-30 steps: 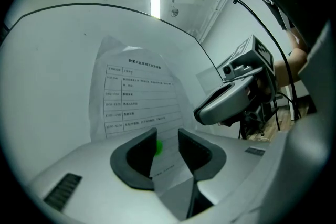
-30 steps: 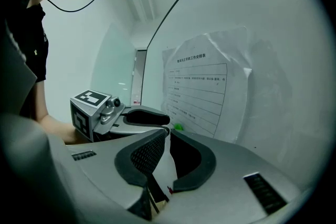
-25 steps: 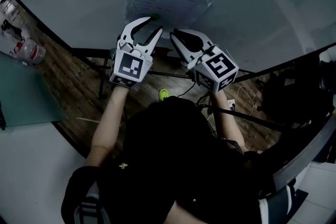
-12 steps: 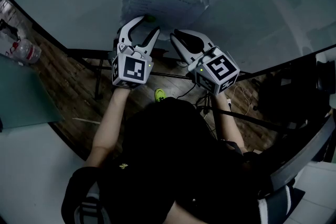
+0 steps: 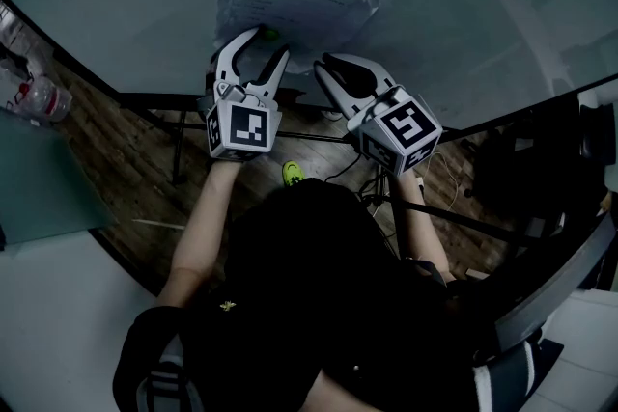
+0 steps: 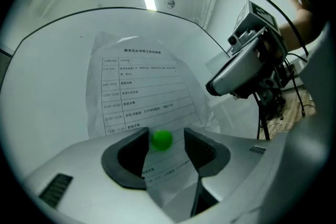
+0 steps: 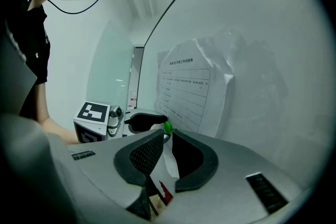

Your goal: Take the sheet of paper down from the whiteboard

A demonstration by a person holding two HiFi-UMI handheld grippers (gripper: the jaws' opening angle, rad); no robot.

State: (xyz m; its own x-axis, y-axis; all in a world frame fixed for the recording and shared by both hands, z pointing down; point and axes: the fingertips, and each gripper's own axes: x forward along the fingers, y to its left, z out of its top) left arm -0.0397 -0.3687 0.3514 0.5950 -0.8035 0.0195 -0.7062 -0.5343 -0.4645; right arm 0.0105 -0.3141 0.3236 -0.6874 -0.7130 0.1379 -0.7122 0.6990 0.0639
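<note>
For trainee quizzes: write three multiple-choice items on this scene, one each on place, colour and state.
1. Where is the small round magnet on the printed white paper sheet? A between the left gripper's jaws; B at the sheet's top edge; C on the floor.
2. What colour is that magnet? A red; B green; C blue.
3. What state is the right gripper in? A open, clear of the sheet; B shut on the sheet's edge; C shut on the magnet.
Answers: 1 A, it sits between those jaws, which have just been opening and stand apart; 2 B, it shows green in every view; 3 B, paper is pinched between its pads.
</note>
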